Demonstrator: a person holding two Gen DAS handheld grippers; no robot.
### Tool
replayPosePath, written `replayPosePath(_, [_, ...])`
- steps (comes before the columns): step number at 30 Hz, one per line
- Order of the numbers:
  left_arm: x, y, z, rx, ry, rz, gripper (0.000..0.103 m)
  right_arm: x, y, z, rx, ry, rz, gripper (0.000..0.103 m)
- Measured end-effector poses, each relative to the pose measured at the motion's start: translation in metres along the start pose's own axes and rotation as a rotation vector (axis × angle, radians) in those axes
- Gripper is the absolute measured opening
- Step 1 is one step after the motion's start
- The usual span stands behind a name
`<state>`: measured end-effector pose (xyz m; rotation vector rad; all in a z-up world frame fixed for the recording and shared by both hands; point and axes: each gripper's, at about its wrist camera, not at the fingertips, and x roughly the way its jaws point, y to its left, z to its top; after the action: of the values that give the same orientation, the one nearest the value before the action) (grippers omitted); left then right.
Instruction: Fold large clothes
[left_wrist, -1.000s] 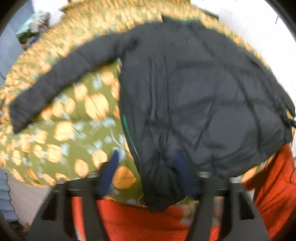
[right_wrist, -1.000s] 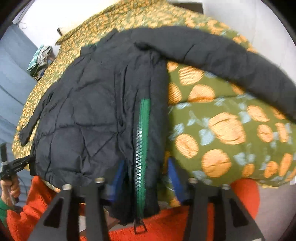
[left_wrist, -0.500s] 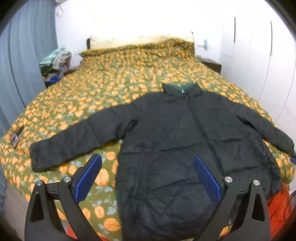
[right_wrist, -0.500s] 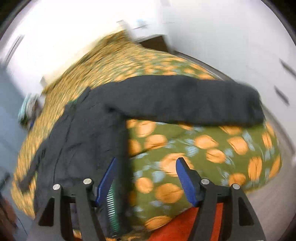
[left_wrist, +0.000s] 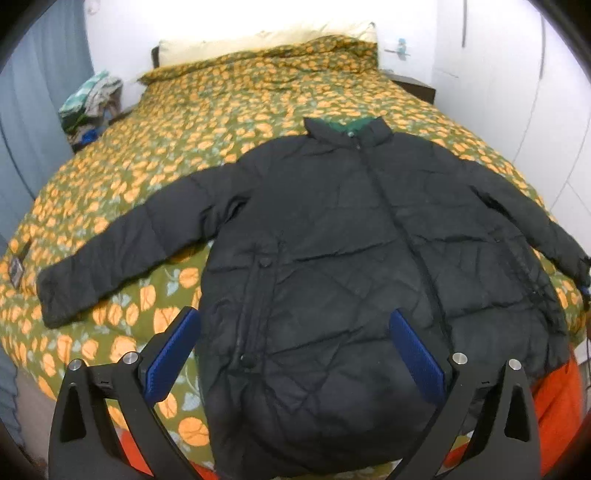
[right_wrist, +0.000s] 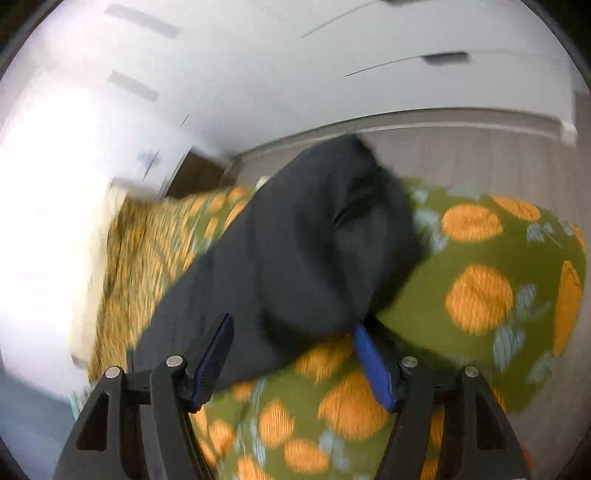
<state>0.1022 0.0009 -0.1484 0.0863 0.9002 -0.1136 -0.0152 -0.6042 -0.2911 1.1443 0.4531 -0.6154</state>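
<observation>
A black quilted jacket (left_wrist: 351, 236) lies front up on the orange-patterned bed (left_wrist: 229, 122), collar toward the headboard and both sleeves spread out. My left gripper (left_wrist: 294, 317) hovers wide open above the jacket's hem, its blue pads (left_wrist: 173, 354) clear of the cloth. In the blurred right wrist view, the end of the jacket's right sleeve (right_wrist: 332, 236) lies near the bed's edge. My right gripper (right_wrist: 292, 326) is open just in front of that cuff. The cuff sits between its fingertips, and the pads (right_wrist: 373, 365) do not press on it.
A pile of clothes (left_wrist: 92, 96) sits left of the bed. Pale pillows (left_wrist: 258, 40) line the headboard. A dark nightstand (left_wrist: 413, 86) and white wardrobe doors (left_wrist: 517, 92) stand on the right. Orange cloth (left_wrist: 554, 398) shows below the bed's near edge, grey floor (right_wrist: 480, 147) beyond the sleeve.
The left gripper let go of the jacket's hem, opened wide and drew back upward. The right gripper released the zipper edge, rolled, and swung right to the sleeve's end.
</observation>
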Motion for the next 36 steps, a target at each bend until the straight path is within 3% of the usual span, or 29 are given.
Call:
replayPosePath(2, [0.006, 0.004, -0.002, -0.023, 0.030, 0.004, 0.102, 0.010, 0.000, 0.010, 0.037, -0.026, -0.008, 0.055])
replayPosePath(3, [0.010, 0.007, -0.004, -0.035, 0.050, 0.006, 0.102, 0.012, 0.006, 0.012, 0.011, -0.031, -0.036, 0.023])
replayPosePath(4, [0.011, 0.009, -0.006, -0.042, 0.061, 0.005, 0.102, 0.014, 0.018, 0.015, -0.036, -0.036, -0.063, 0.013])
replayPosePath(6, [0.013, 0.012, -0.008, -0.049, 0.065, 0.008, 0.102, 0.007, 0.054, 0.015, -0.135, -0.058, -0.036, 0.011])
replayPosePath(9, [0.016, 0.015, -0.010, -0.046, 0.067, 0.026, 0.102, -0.012, 0.143, 0.001, -0.339, -0.080, 0.108, 0.011])
replayPosePath(12, [0.022, 0.018, -0.010, -0.058, 0.080, 0.030, 0.102, -0.025, 0.235, -0.035, -0.522, -0.065, 0.251, 0.011])
replayPosePath(16, [0.018, 0.026, -0.010, -0.109, 0.074, 0.019, 0.102, -0.020, 0.358, -0.112, -0.760, -0.018, 0.433, 0.011])
replayPosePath(20, [0.010, 0.037, -0.017, -0.127, 0.063, 0.050, 0.102, 0.012, 0.427, -0.203, -0.921, 0.047, 0.497, 0.011])
replayPosePath(25, [0.001, 0.064, -0.035, -0.166, 0.078, 0.102, 0.102, 0.062, 0.451, -0.318, -1.099, 0.164, 0.475, 0.010])
replayPosePath(28, [-0.003, 0.082, -0.046, -0.199, 0.097, 0.125, 0.102, 0.072, 0.437, -0.377, -1.196, 0.229, 0.433, 0.010])
replayPosePath(31, [-0.004, 0.093, -0.054, -0.219, 0.115, 0.156, 0.102, 0.087, 0.421, -0.414, -1.258, 0.291, 0.383, 0.010])
replayPosePath(36, [-0.006, 0.103, -0.063, -0.249, 0.125, 0.174, 0.102, 0.094, 0.404, -0.448, -1.353, 0.338, 0.335, 0.011])
